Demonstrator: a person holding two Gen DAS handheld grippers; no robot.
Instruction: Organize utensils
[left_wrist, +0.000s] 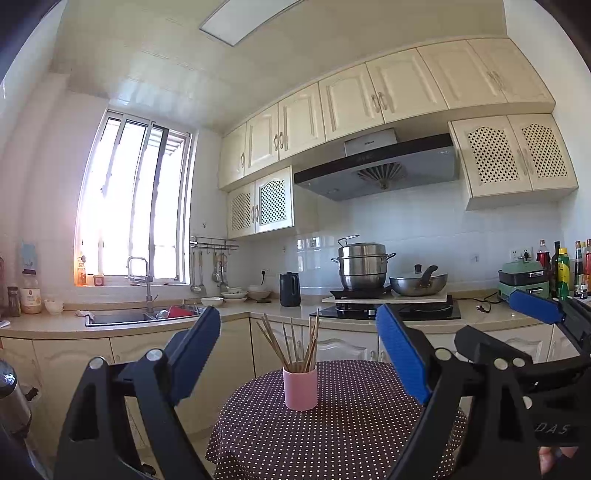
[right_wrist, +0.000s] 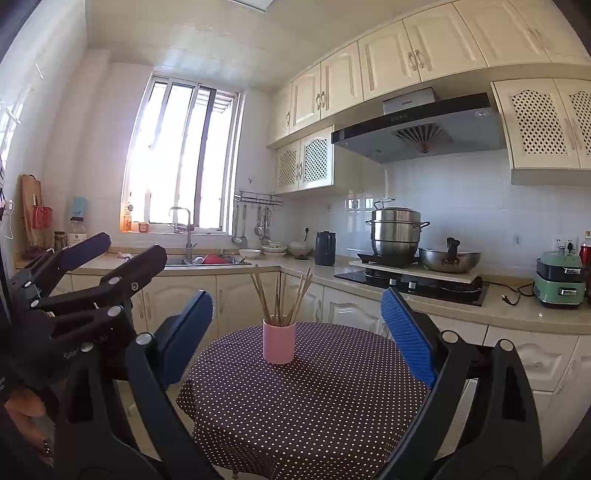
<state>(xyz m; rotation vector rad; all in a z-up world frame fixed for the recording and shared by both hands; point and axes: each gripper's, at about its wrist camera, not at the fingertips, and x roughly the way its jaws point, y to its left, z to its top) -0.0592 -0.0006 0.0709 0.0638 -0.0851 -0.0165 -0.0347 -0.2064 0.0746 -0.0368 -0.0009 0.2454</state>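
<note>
A pink cup (left_wrist: 300, 387) stands upright on a round table with a dark polka-dot cloth (left_wrist: 351, 432). Several wooden chopsticks (left_wrist: 295, 341) stand in it, fanned out. My left gripper (left_wrist: 299, 350) is open and empty, held back from the cup above the table's near side. In the right wrist view the cup (right_wrist: 279, 341) with its chopsticks (right_wrist: 282, 295) sits near the table's (right_wrist: 314, 406) far edge. My right gripper (right_wrist: 297, 332) is open and empty, also short of the cup. Each gripper shows at the edge of the other's view.
Behind the table runs a kitchen counter (left_wrist: 258, 310) with a sink (left_wrist: 122, 317), bowls, a black kettle (left_wrist: 290, 290), a steel pot (left_wrist: 364, 269) and a wok (left_wrist: 419, 282) on the stove. Bottles (left_wrist: 563, 266) stand at far right.
</note>
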